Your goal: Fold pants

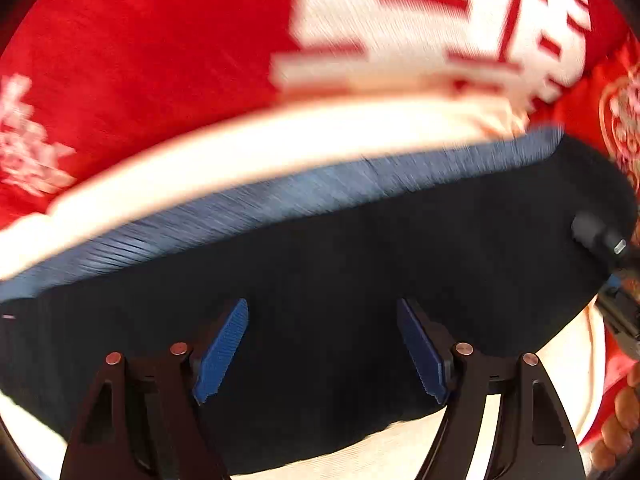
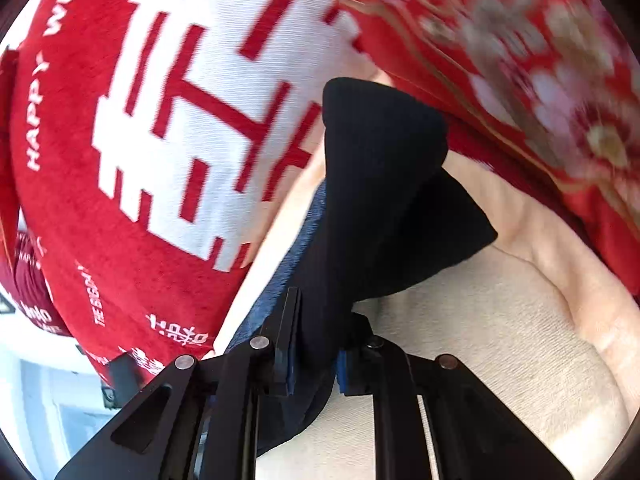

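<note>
The pants (image 1: 320, 256) are dark navy with a lighter blue band (image 1: 280, 196) along their far edge. They lie spread on a cream cushion (image 1: 248, 148). My left gripper (image 1: 322, 320) is open just above the dark cloth, blue pads apart, holding nothing. My right gripper (image 2: 316, 344) is shut on a fold of the pants (image 2: 384, 184), which rises from between its fingers. The right gripper's body (image 1: 608, 248) shows at the right edge of the left wrist view, at the pants' end.
A red blanket with a large white character (image 2: 192, 128) and small white lettering lies behind the cushion. A red floral quilt (image 2: 540, 80) is at the right. The cream cushion (image 2: 500, 344) has a raised rim. A hand (image 1: 620, 420) shows at the lower right.
</note>
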### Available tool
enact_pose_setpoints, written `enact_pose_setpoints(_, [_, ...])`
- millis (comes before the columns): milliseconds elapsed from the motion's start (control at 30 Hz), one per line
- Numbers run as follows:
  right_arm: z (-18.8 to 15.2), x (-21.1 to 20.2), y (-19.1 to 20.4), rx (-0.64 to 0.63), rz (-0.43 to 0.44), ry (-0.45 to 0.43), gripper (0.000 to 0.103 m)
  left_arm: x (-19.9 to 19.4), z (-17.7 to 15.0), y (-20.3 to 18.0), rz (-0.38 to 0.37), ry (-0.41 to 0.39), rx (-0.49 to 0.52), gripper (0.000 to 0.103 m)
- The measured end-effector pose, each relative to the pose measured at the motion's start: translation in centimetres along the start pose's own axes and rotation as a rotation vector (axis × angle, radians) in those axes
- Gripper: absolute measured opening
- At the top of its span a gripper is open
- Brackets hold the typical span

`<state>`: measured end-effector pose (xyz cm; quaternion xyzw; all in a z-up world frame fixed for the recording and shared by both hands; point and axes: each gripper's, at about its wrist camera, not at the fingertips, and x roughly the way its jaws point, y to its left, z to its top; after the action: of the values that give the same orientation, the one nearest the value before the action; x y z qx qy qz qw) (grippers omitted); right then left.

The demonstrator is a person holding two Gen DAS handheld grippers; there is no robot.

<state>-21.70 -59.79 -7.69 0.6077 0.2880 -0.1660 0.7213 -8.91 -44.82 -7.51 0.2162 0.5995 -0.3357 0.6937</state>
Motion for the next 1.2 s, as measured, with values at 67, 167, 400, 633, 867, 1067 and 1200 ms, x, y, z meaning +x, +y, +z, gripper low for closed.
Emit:
enact_pose_setpoints(67, [-0.2,0.2,0.9,-0.030,-0.013,0.011,0.015,0.3,-0.8,-0.9,0.050,-0.095,0.048,0.081])
enact_pose_setpoints(167, [-0.4,0.4,2.1,-0.064,-0.028,0.005,0.015,0.1,-0.7,-0.1,0.017,-0.102,0.032,0.081])
enact_pose_setpoints(400, [-2.0,0.5,7.4,-0.231,-0.078,-0.001,0.015,0.1,-0.8,1.3,-0.026,-0.134,0.069,0.081])
enact_pose_setpoints(633, [-5.8,2.1,14.6,-0.451,-0.115,0.013,0.015,-2.4,-1.8,6.4,-0.129,-0.106,0.049,0.081])
enact_pose_setpoints(867, [-13.8,7.6,21.0,-0.700,-0.235,0.104,0.017,-7.5,-5.6,20.2,-0.029,-0.141,-0.085,0.082])
enact_pose_setpoints(1067, [-24.4,16.9,21.5,-0.975,-0.463,0.286,0.031,-7.9,-10.8,33.0,0.127,-0.080,-0.203,0.082])
enact_pose_setpoints(1200, [-31.6,19.7,22.2,-1.355,-0.723,0.250,0.043,-7.4,-12.7,37.4,0.134,-0.057,-0.286,0.082])
